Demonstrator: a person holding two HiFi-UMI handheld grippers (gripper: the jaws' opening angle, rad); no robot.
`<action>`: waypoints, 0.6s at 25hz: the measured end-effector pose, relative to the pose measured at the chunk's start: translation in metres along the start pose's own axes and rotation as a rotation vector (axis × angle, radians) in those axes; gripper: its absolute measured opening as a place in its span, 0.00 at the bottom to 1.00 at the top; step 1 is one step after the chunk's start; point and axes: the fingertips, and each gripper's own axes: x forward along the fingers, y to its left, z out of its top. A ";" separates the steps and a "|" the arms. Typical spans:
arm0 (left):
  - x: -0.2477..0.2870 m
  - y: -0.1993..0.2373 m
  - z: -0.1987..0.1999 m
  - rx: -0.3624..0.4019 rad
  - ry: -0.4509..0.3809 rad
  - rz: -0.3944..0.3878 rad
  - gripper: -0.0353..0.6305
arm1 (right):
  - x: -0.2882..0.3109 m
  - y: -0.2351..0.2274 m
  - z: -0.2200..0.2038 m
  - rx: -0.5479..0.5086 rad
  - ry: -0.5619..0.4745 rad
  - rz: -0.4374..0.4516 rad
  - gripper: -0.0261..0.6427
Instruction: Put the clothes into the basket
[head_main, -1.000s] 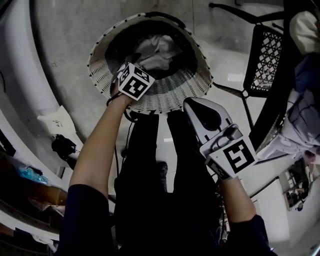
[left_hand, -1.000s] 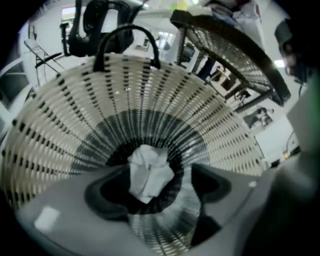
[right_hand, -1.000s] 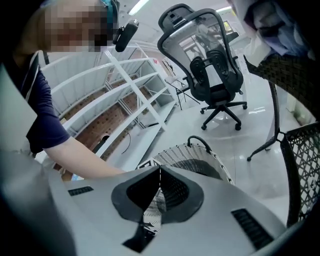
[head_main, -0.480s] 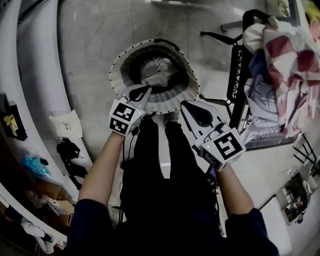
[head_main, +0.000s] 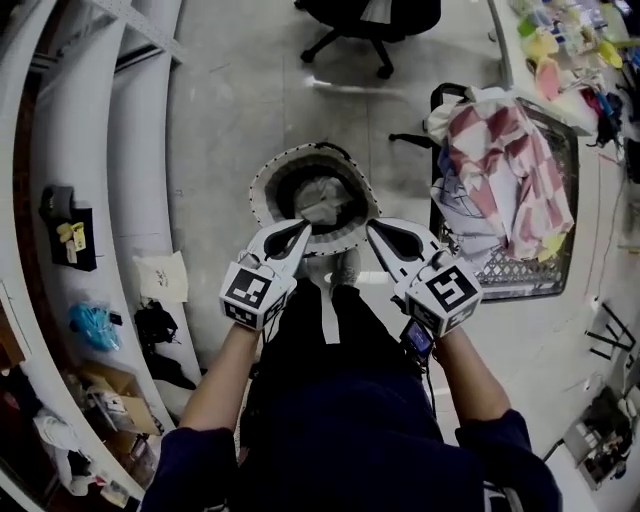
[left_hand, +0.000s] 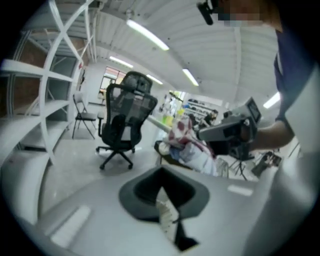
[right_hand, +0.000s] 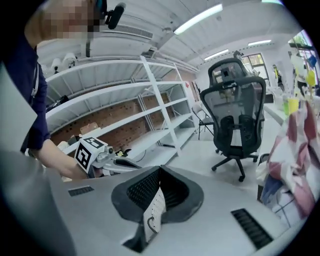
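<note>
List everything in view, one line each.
basket: one, white woven, on the floor in front of the person
clothes in the basket: a grey-white heap
clothes pile: several pieces, pink-and-white checked on top, on the mesh rack
mesh rack: one, black, right of the basket
office chair: one, black, beyond the basket
shelving: white, along the left
left gripper: grey-white, shut, empty, over the basket's near rim
right gripper: grey-white, shut, empty, beside the left one
</note>
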 end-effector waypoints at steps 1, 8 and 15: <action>-0.010 -0.008 0.016 0.011 -0.017 0.006 0.06 | -0.007 0.007 0.008 -0.013 -0.009 0.008 0.05; -0.061 -0.041 0.092 0.157 -0.139 0.057 0.06 | -0.046 0.035 0.051 -0.075 -0.079 0.033 0.05; -0.108 -0.068 0.136 0.184 -0.190 0.117 0.06 | -0.081 0.068 0.099 -0.158 -0.186 0.059 0.05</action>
